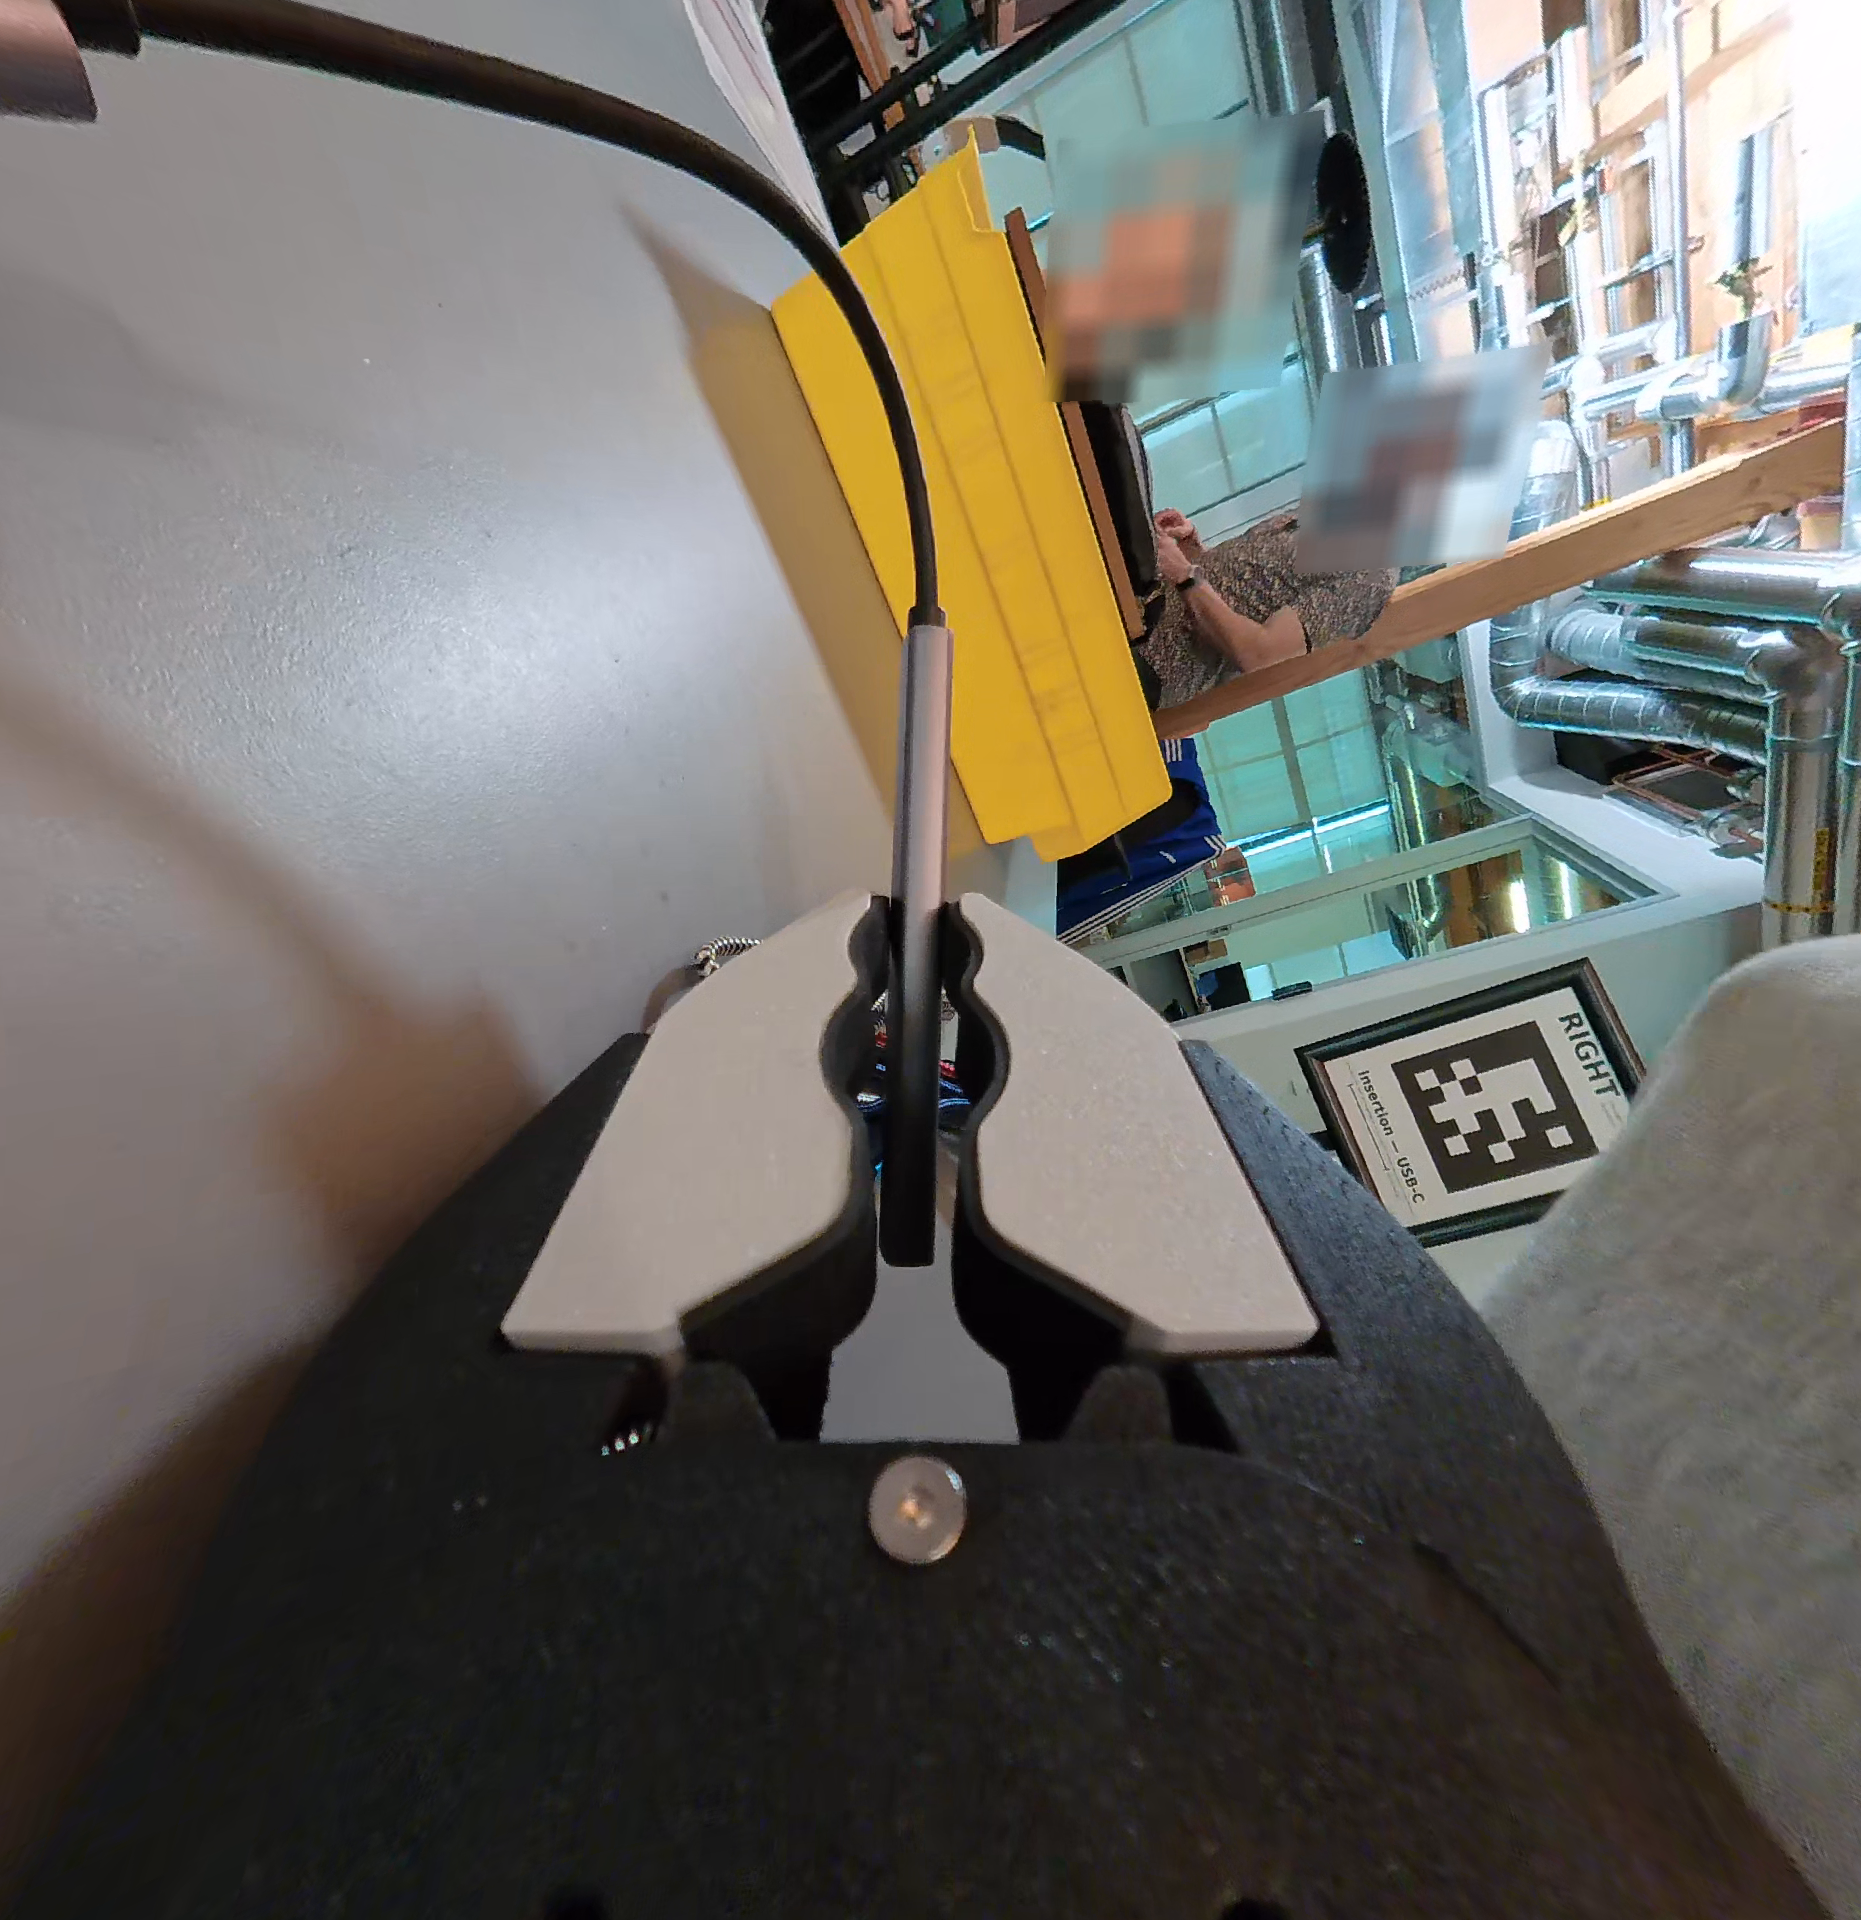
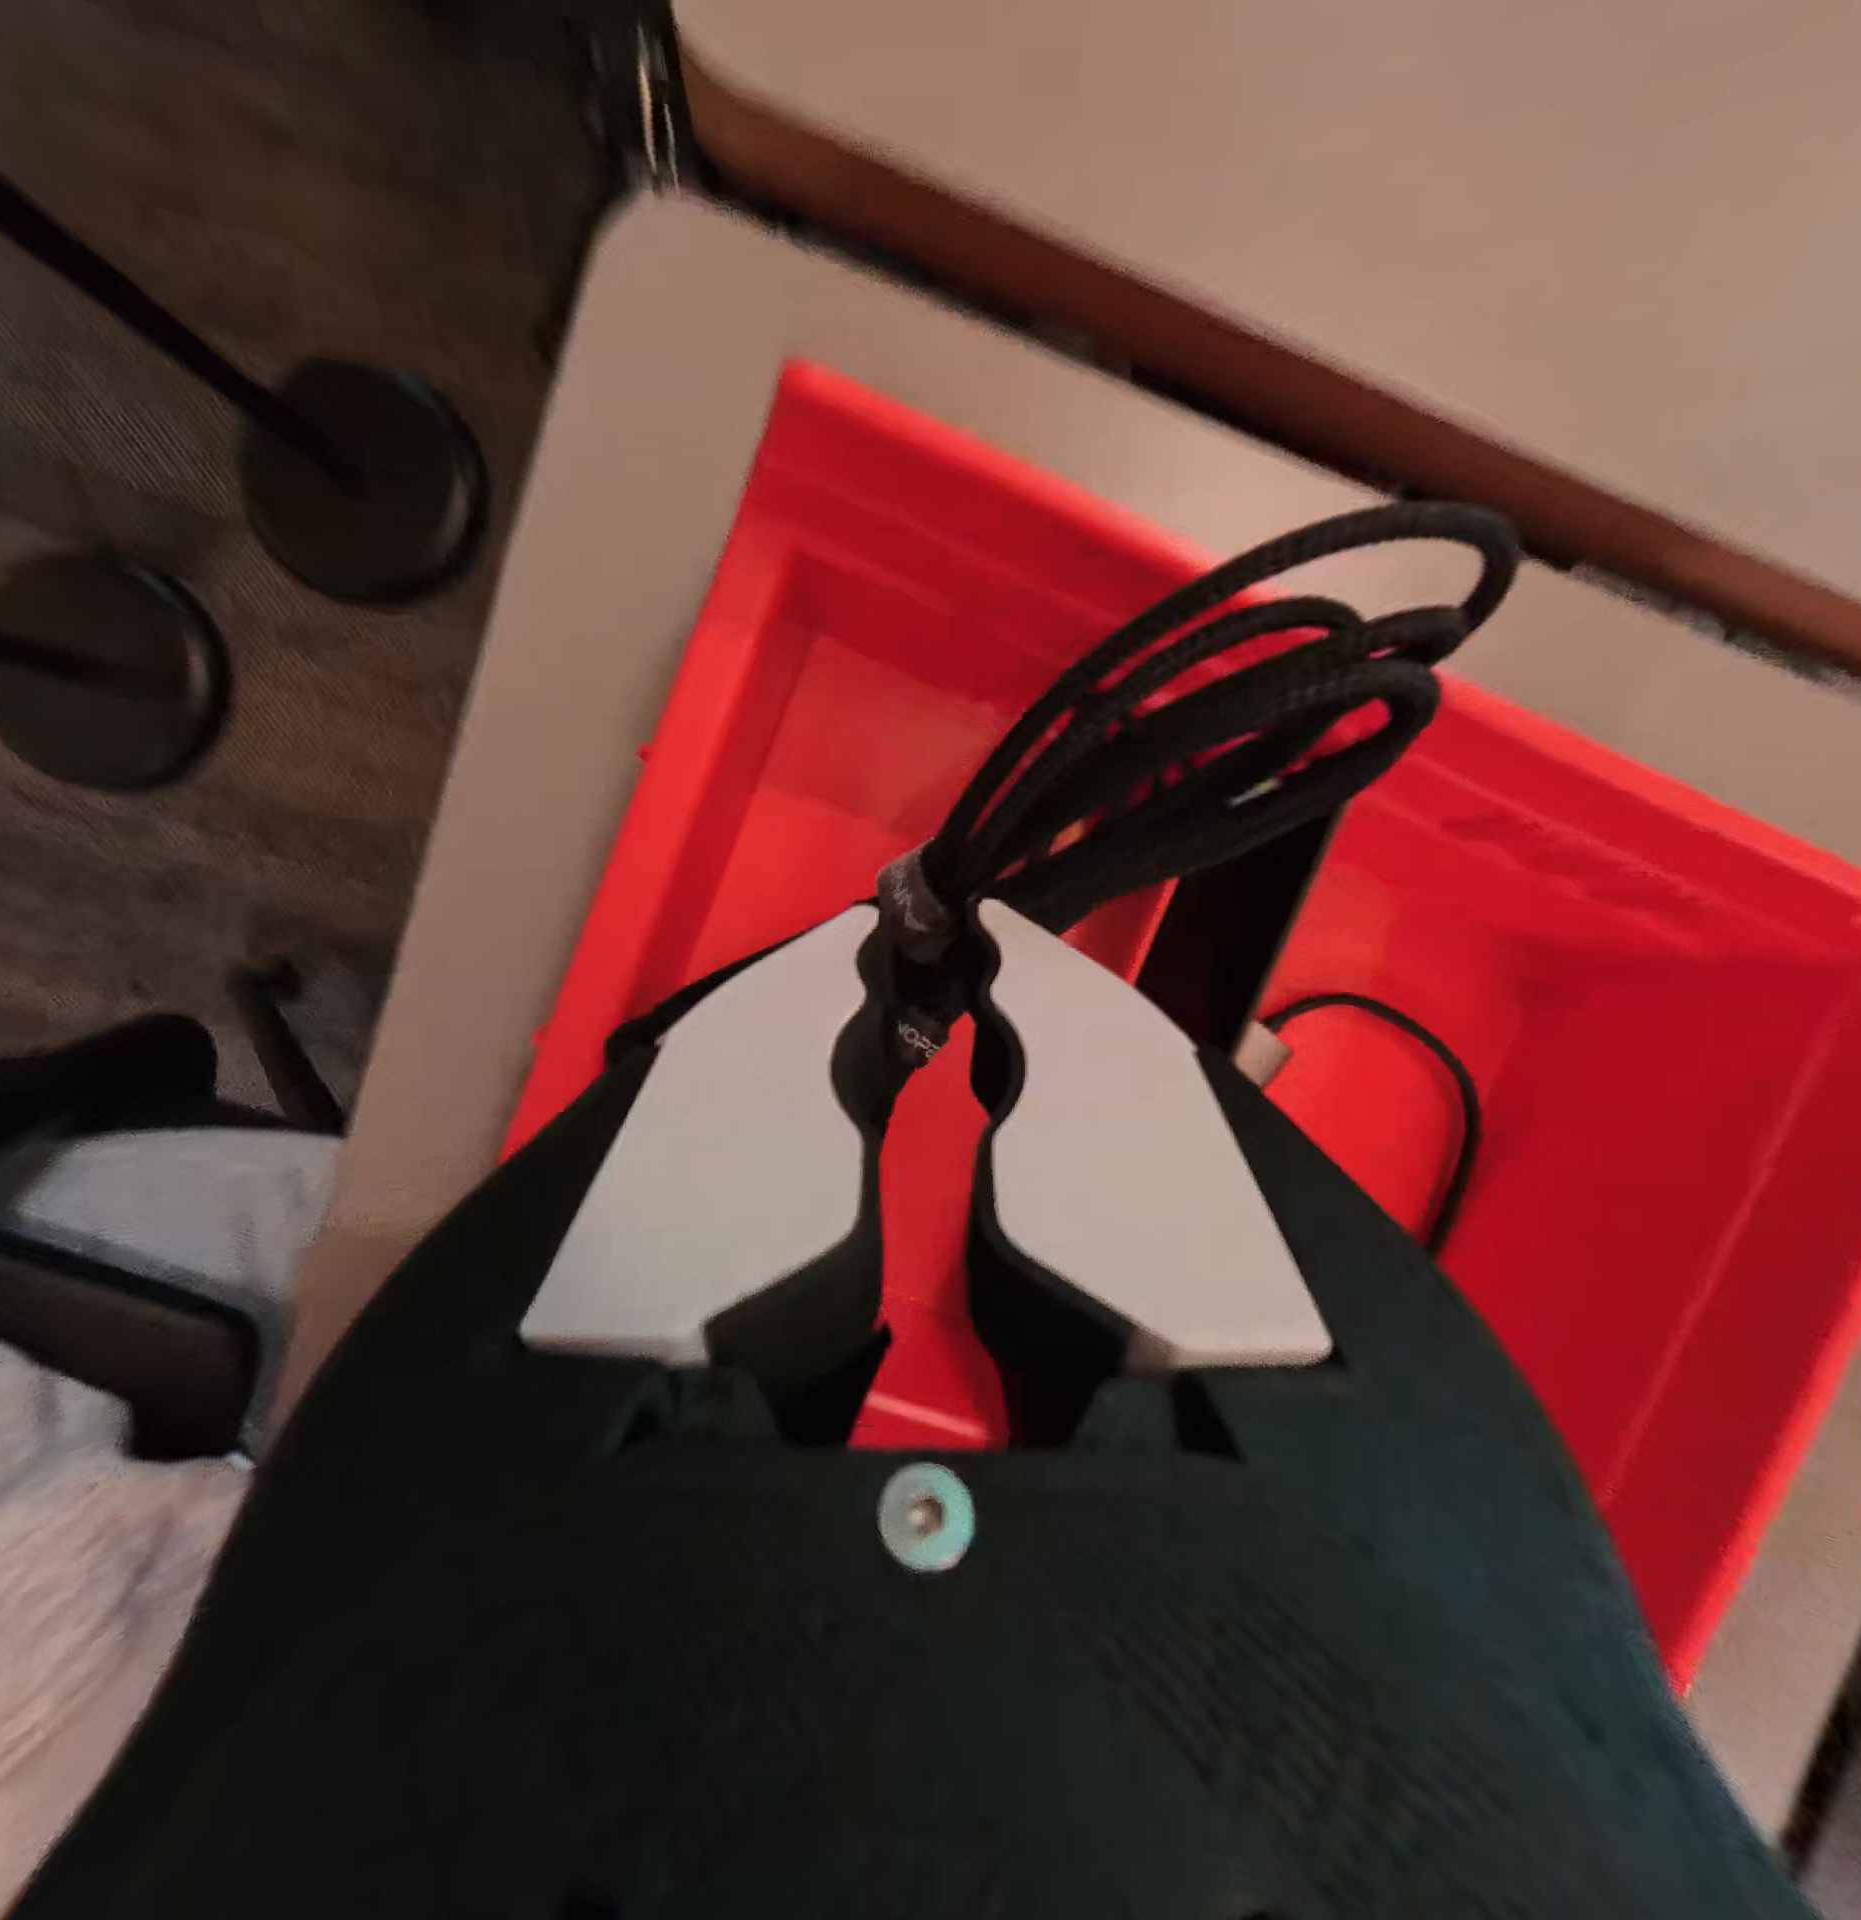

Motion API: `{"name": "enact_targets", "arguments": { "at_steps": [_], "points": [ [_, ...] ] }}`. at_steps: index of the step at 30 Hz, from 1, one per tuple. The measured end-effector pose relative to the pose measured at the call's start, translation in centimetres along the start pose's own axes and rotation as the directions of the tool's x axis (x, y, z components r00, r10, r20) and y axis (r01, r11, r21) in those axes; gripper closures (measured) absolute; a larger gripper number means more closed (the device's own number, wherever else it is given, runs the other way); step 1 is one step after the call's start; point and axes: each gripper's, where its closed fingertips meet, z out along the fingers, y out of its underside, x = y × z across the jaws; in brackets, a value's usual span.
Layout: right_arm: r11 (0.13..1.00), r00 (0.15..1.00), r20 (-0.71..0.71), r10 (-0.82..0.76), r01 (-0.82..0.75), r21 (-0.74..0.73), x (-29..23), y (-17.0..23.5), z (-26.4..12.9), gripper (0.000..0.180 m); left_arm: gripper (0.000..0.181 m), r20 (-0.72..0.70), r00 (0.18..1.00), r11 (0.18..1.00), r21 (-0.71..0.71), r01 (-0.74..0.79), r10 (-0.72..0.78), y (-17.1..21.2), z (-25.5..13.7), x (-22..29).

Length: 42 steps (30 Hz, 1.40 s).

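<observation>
In the left wrist view my left gripper [image 1: 918, 914] is shut on a thin flat grey-and-black adapter [image 1: 924, 790] held edge-on. A black cable [image 1: 697, 145] arcs from its far end up to the top left. A yellow bin [image 1: 967, 499] stands on the white table [image 1: 334, 520] just beyond it. In the right wrist view my right gripper [image 2: 931, 925] is shut on a coiled black braided cable bundle [image 2: 1217, 727], gripped at its strap. The bundle hangs over a red bin [image 2: 1528, 1039] that holds another black cable [image 2: 1451, 1122] and a dark flat item [image 2: 1238, 935].
A framed card with a black-and-white marker [image 1: 1466, 1101] stands at the right in the left wrist view, beside a grey sleeve [image 1: 1684, 1351]. A person [image 1: 1248, 603] sits behind the yellow bin. In the right wrist view, round black stand bases [image 2: 365, 478] rest on carpet left of the table edge. Some 45 cm of space lies between my two pairs of fingers.
</observation>
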Motion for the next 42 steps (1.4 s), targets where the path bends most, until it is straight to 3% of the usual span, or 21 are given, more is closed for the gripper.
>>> {"name": "enact_targets", "arguments": {
  "at_steps": [5,10,16,22,27,30,33,37,40,42],
  "points": [
    [0.932,0.996,0.072,0.043,-0.066,0.357,-0.5,-2.5,-9.9,0.167,0.170,0.001,1.000,1.000,0.000,0.002,-0.002,0.0,0.0,0.0],
    [0.794,0.984,0.176,-0.035,-0.080,0.603,-2.7,0.1,-19.3,0.167,0.170,0.002,1.000,1.000,0.000,0.003,-0.003,0.0,0.0,-0.1],
    [0.614,0.946,0.325,-0.007,-0.253,0.748,-5.1,6.6,-26.0,0.166,0.170,0.002,1.000,1.000,0.000,0.008,-0.008,0.0,0.1,-0.1],
    [0.518,0.954,0.254,0.160,-0.300,0.801,-5.9,14.6,-30.4,0.166,0.170,-0.003,1.000,1.000,-0.001,0.014,-0.014,0.0,0.0,-0.1],
    [0.465,0.886,0.068,0.458,-0.304,0.831,-5.9,24.4,-34.0,0.166,0.170,-0.006,1.000,1.000,-0.002,0.017,-0.017,0.0,0.0,-0.1],
    [0.485,0.656,-0.152,0.739,-0.361,0.797,-5.0,34.6,-34.8,0.166,0.170,-0.020,0.999,0.999,-0.006,0.032,-0.032,0.0,-0.1,-0.1],
    [0.455,0.445,-0.214,0.870,-0.556,0.695,-6.7,43.5,-32.0,0.166,0.170,-0.025,0.999,0.999,-0.008,0.035,-0.036,0.1,-0.1,0.0],
    [0.420,0.337,-0.256,0.906,-0.641,0.642,-8.6,48.9,-28.6,0.165,0.170,-0.024,0.999,0.999,-0.009,0.037,-0.038,0.1,-0.1,-0.1],
    [0.335,0.297,-0.176,0.939,-0.660,0.673,-9.0,50.1,-26.9,0.163,0.170,-0.027,0.999,0.999,-0.011,0.043,-0.043,0.2,-0.2,0.0],
    [0.274,0.299,-0.091,0.950,-0.654,0.705,-9.0,50.0,-26.3,0.149,0.170,-0.027,0.999,0.999,-0.013,0.047,-0.048,0.2,-0.2,-0.1]
  ]
}}
